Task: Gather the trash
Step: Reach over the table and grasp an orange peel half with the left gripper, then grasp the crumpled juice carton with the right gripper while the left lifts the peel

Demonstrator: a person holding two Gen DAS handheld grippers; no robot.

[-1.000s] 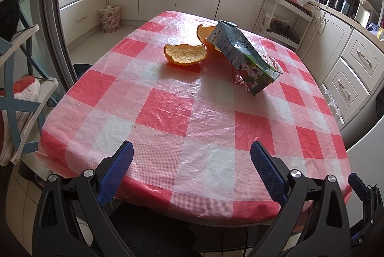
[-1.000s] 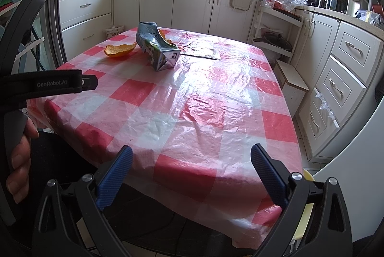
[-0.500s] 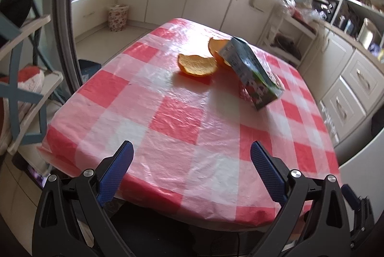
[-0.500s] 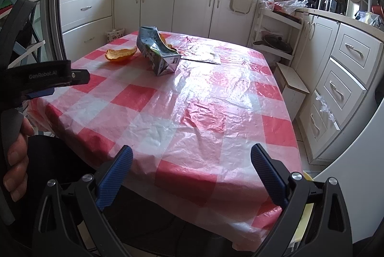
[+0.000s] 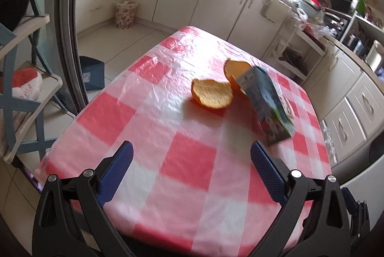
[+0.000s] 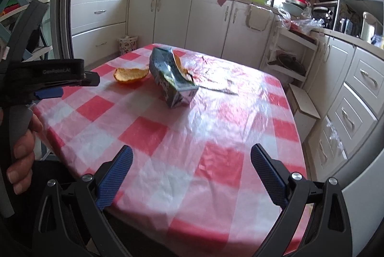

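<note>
"GenRobot.AI" on left gripper (image 6: pixel 49 91) body, carton (image 6: pixel 171 75) print possibly illegible

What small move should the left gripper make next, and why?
Probably forward toward the near orange peel: the left gripper is open and empty over the table edge, and the peel lies apart from the carton, straight ahead.

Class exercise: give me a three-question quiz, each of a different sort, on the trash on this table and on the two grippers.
1. True or false: the left gripper holds the carton.
2. How many orange peels lie on the table? A) one B) two C) four
3. Fill in: the carton lies on its ____.

Key:
1. False; both it and the right gripper are open and empty.
2. B: a near peel and a far peel behind the carton.
3. Side.
</note>
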